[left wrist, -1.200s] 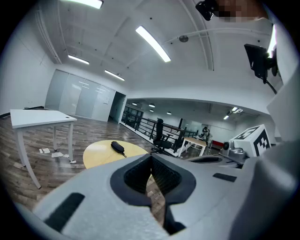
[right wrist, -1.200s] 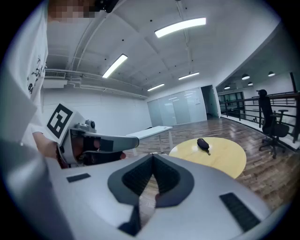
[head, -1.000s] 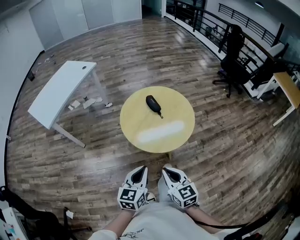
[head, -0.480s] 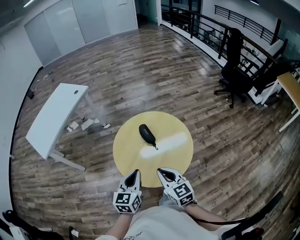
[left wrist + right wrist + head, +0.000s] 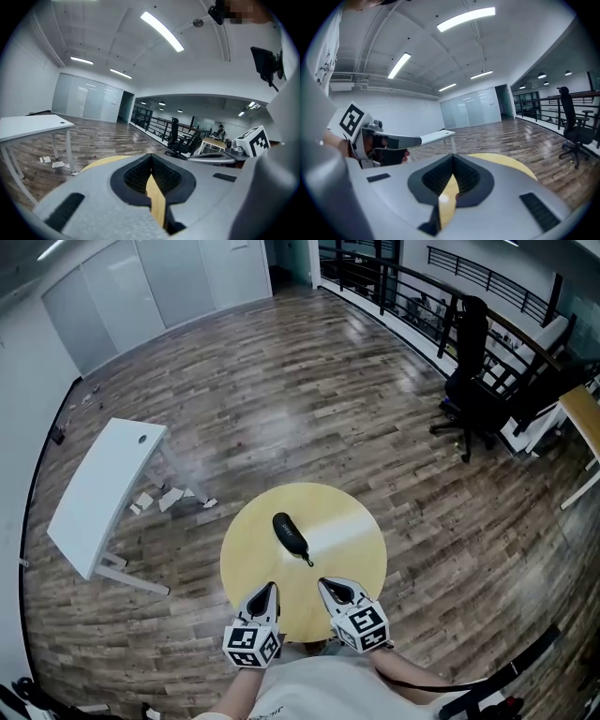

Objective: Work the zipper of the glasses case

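Note:
A black glasses case (image 5: 290, 535) lies closed on the round yellow table (image 5: 347, 531), left of the table's middle, its zipper pull pointing toward me. Both grippers hang over the table's near edge, short of the case and apart from it. My left gripper (image 5: 266, 589) is shut with nothing in it, and so is my right gripper (image 5: 329, 585). In the left gripper view the left gripper (image 5: 151, 159) shows only a thin slit of yellow table between its pads. The right gripper (image 5: 453, 160) looks the same in its own view. The case is hidden in both gripper views.
A tilted white desk (image 5: 98, 493) stands to the left with paper scraps (image 5: 173, 498) on the wood floor beside it. Black office chairs (image 5: 473, 381) and a wooden desk (image 5: 586, 418) sit at the right by a railing (image 5: 422, 282).
The table and case have come closer in the head view, from well ahead to just beyond the gripper tips. Both grippers stay shut and side by side.

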Available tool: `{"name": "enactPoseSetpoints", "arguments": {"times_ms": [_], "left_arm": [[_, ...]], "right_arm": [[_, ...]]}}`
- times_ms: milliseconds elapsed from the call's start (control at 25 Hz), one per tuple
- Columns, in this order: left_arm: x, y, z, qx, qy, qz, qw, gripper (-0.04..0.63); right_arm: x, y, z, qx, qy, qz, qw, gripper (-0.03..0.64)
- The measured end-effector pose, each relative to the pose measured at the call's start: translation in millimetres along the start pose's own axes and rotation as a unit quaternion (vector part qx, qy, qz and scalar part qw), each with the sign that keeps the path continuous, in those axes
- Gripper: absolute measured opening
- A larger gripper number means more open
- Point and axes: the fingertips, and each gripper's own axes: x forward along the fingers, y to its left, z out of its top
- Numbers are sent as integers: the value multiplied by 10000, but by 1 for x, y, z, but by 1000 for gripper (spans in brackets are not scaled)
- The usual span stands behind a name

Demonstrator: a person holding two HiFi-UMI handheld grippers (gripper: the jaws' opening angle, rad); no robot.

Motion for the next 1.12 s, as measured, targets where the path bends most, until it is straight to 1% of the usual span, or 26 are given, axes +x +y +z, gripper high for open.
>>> {"name": "enactPoseSetpoints", "arguments": {"times_ms": [240, 360, 600, 760, 800, 840, 880, 1040, 1120], "left_arm": [[7, 31, 12, 110, 34, -113, 9999, 6], [7, 40, 12, 109, 46, -139, 9998, 6], [5, 53, 6, 147, 98, -186, 9997, 6], [18, 60, -1, 133, 158, -264, 9994, 6], [23, 64, -4, 158, 184, -275, 9993, 6], [30, 69, -7, 192, 217, -281, 9992, 6], [36, 74, -11, 214, 253, -280, 9991, 6], [62, 90, -25, 187, 353, -222, 9990, 6], [69, 96, -28, 214, 410, -187, 9988, 6]], "right_arm": [[27, 6, 4, -30, 23, -189, 9998, 2], [37, 5, 1, 24, 62, -298, 9995, 2], [46, 10, -10, 17, 201, -378, 9991, 3], [58, -9, -22, -197, 354, -566, 9976, 3], [64, -15, -25, -198, 423, -555, 9974, 11], [72, -20, -29, -173, 492, -530, 9972, 47], [81, -25, -33, -151, 559, -507, 9970, 65], [117, -52, -57, -247, 835, -527, 9948, 95], [142, -65, -74, -303, 1056, -487, 9928, 123]]}}
